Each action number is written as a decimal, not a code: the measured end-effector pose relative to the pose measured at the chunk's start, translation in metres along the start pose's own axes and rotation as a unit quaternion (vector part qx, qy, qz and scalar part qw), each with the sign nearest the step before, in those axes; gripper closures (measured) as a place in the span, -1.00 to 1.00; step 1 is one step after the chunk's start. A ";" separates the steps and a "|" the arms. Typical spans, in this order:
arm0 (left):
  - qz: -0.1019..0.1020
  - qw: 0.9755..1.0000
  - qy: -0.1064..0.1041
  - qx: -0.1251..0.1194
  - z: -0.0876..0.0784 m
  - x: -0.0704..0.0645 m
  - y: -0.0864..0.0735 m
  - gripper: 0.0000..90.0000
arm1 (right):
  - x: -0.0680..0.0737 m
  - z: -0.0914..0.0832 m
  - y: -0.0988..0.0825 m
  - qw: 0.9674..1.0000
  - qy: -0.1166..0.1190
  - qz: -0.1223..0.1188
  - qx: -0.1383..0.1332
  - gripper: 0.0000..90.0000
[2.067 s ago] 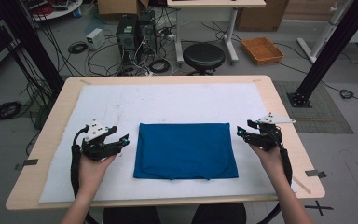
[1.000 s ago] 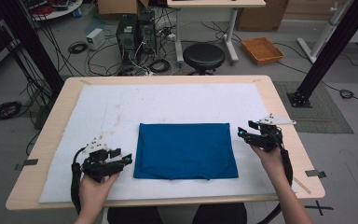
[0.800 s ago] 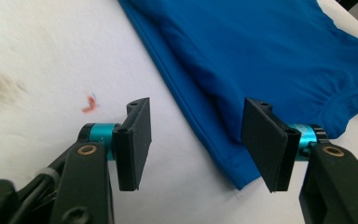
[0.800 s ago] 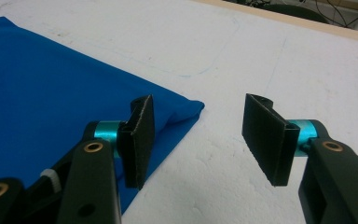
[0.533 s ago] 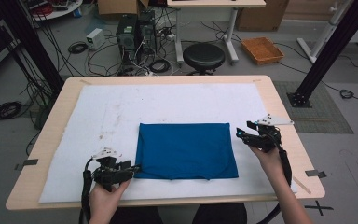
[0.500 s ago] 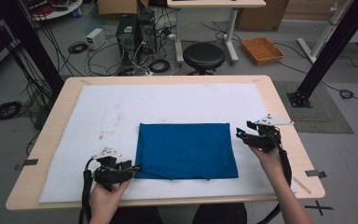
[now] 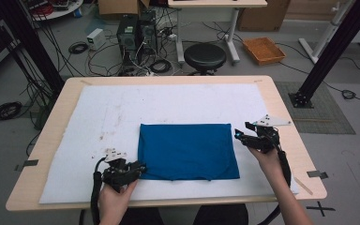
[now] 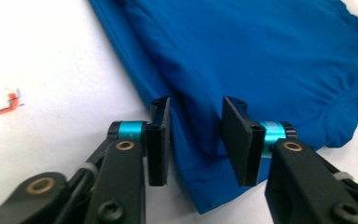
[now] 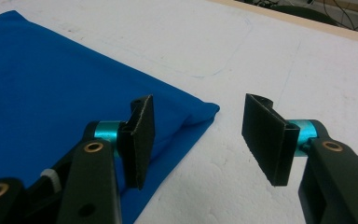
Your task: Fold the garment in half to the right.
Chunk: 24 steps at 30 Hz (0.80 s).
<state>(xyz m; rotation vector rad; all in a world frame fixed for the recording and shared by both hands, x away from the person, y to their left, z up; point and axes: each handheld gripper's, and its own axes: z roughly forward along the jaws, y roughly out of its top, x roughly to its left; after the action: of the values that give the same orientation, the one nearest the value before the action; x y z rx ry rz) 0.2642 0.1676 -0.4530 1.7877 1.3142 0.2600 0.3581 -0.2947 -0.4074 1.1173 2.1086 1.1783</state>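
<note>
A folded blue cloth (image 7: 187, 150) lies flat in the middle of the white mat (image 7: 98, 117). My left gripper (image 7: 139, 168) is at the cloth's near left corner. In the left gripper view its jaws (image 8: 196, 137) straddle the hemmed edge of the cloth (image 8: 261, 56); they have just been closing, and a gap still shows at each pad. My right gripper (image 7: 239, 136) stands open at the cloth's far right corner. In the right gripper view that corner of the cloth (image 9: 51, 84) points into the gap of my right gripper (image 9: 198, 140), untouched.
The mat covers most of the wooden table (image 7: 290, 122). A small red mark (image 8: 9, 103) is on the mat left of the cloth. Beyond the table stand a black stool (image 7: 205, 56), computer towers (image 7: 136, 30), floor cables and an orange tray (image 7: 264, 50).
My left gripper has moved toward the table's near edge and rightward to the cloth's near left corner, and its jaws have narrowed. The right gripper has stayed put.
</note>
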 end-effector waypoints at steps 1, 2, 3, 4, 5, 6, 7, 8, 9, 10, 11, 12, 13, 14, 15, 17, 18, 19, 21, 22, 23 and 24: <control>0.002 1.000 0.004 0.002 0.000 0.000 0.000 0.45 | 0.001 0.000 0.000 1.000 0.001 0.001 0.001 -0.01; 0.002 1.000 0.007 0.001 0.000 0.000 0.000 0.48 | 0.001 0.001 0.000 1.000 0.002 -0.002 0.000 -0.01; -0.001 1.000 0.010 0.000 0.000 -0.001 0.000 0.50 | 0.001 0.001 0.000 1.000 0.002 -0.001 0.001 -0.02; -0.001 1.000 0.012 0.000 0.000 -0.001 0.000 0.55 | 0.002 0.001 0.000 1.000 0.002 0.000 0.002 -0.01; 0.000 1.000 0.015 0.000 0.000 -0.001 0.000 0.58 | 0.002 0.001 0.000 1.000 0.003 -0.003 0.001 -0.01; 0.001 1.000 0.018 0.000 0.000 -0.001 0.000 0.62 | 0.002 0.001 0.000 1.000 0.003 -0.004 0.001 -0.01; 0.000 1.000 0.019 -0.001 0.000 -0.002 0.000 0.64 | 0.003 0.001 0.000 1.000 0.004 -0.003 0.002 -0.01; 0.002 1.000 0.019 0.001 0.000 -0.002 0.000 0.67 | 0.003 0.002 0.000 1.000 0.005 -0.004 0.002 -0.01; 0.003 1.000 0.015 0.001 0.001 -0.002 0.000 0.73 | 0.004 0.002 0.000 1.000 0.006 -0.005 0.001 -0.01; 0.004 1.000 0.015 0.001 0.002 -0.003 0.000 0.78 | 0.005 0.002 0.000 1.000 0.006 -0.005 0.003 -0.01; 0.006 1.000 0.014 0.002 0.002 -0.003 0.000 0.80 | 0.006 0.003 0.000 1.000 0.007 -0.006 0.003 -0.01; 0.009 1.000 0.015 0.002 0.002 -0.004 0.000 0.82 | 0.007 0.004 0.001 1.000 0.009 -0.007 0.003 -0.01; 0.010 1.000 0.015 0.002 0.002 -0.004 0.001 0.84 | 0.008 0.004 0.001 1.000 0.010 -0.012 0.002 -0.02; 0.009 1.000 0.014 0.001 0.003 -0.004 0.001 0.84 | 0.010 0.005 0.001 1.000 0.012 -0.010 0.005 -0.01; 0.009 1.000 0.012 0.001 0.002 -0.003 0.001 0.85 | 0.011 0.005 0.002 1.000 0.013 -0.010 0.005 -0.01; 0.011 1.000 0.012 0.001 0.002 -0.003 0.001 0.86 | 0.014 0.007 0.003 1.000 0.016 -0.013 0.004 -0.01; 0.011 1.000 0.011 0.002 0.002 -0.003 0.001 0.86 | 0.015 0.007 0.004 1.000 0.018 -0.015 0.003 -0.01; 0.011 1.000 0.011 0.001 0.002 -0.003 0.001 0.86 | 0.017 0.008 0.005 1.000 0.019 -0.015 0.002 -0.01; 0.014 1.000 0.011 0.002 0.002 -0.003 0.002 0.86 | 0.022 0.009 0.010 1.000 0.027 -0.016 -0.002 -0.01; 0.014 1.000 0.011 0.001 0.002 -0.003 0.002 0.86 | 0.026 0.011 0.013 0.999 0.033 -0.020 -0.003 -0.01; 0.014 1.000 0.011 0.001 0.002 -0.003 0.002 0.86 | 0.029 0.012 0.017 0.999 0.037 -0.023 -0.004 -0.01; 0.014 1.000 0.011 0.000 0.002 -0.003 0.002 0.86 | 0.032 0.013 0.019 0.999 0.040 -0.026 -0.005 -0.01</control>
<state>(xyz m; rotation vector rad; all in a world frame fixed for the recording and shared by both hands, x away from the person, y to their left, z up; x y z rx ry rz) 0.2653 0.1639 -0.4515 1.8086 1.3052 0.2964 0.3578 -0.2562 -0.3980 1.0196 2.1757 1.2277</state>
